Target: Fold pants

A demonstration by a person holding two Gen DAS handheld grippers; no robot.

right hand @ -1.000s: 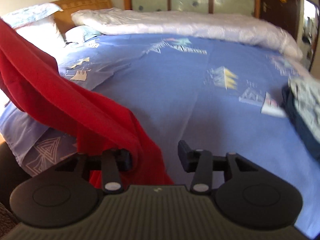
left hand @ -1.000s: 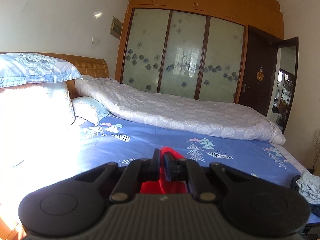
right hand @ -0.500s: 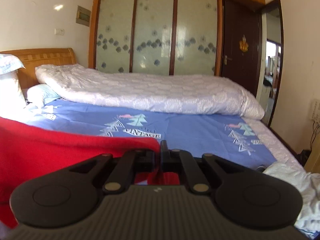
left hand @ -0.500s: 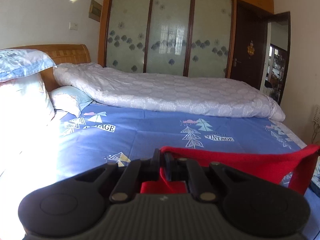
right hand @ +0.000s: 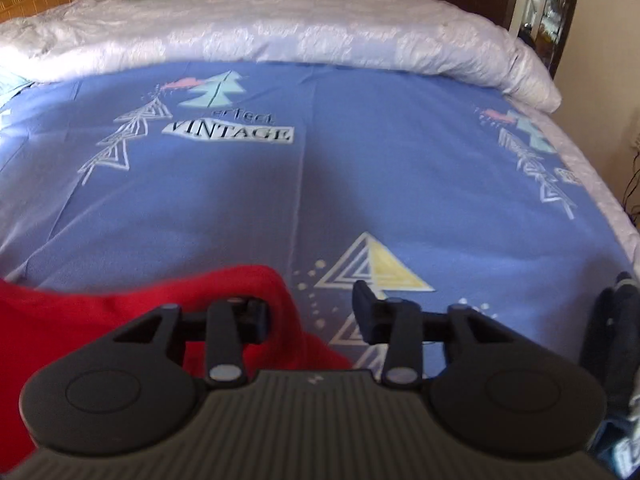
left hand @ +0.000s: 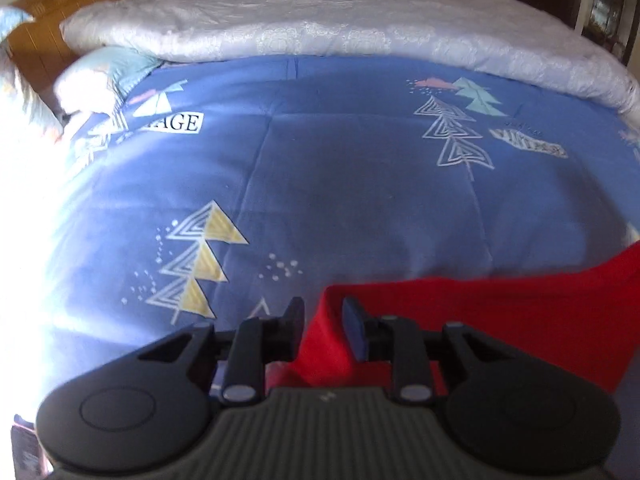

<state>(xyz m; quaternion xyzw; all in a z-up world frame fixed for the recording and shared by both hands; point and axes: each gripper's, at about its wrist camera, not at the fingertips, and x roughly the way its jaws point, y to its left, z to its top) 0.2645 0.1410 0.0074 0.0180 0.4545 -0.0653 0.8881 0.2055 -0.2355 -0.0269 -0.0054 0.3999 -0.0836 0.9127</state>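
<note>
A blue bedspread (left hand: 360, 184) is filling both views, printed with triangle trees and word labels. In the left wrist view a white label is reading "AGE", its start hidden, and a second label near the far right edge is too blurred to read. In the right wrist view the label is reading "VINTAGE", with a partly readable smaller word above it. A rolled white quilt (left hand: 340, 20) is lying along the bed's far edge, with a wooden headboard (left hand: 48, 36) at the far left corner.

The red pants (left hand: 500, 312) are lying at the bed's near edge, stretching between the two grippers. The left gripper (left hand: 323, 320) is opening its jaws, and a fold of red cloth is standing loose in the gap between its fingers. The right gripper (right hand: 310, 304) is also opening, wider; the pants (right hand: 120, 308) are bunching against its left finger, while the gap itself is showing mostly bedspread.

Only the left wrist view is showing a pale pillow (left hand: 100, 76) by the headboard. Only the right wrist view is showing dark clothing (right hand: 616, 320) at the bed's near right edge and an open doorway (right hand: 552, 12).
</note>
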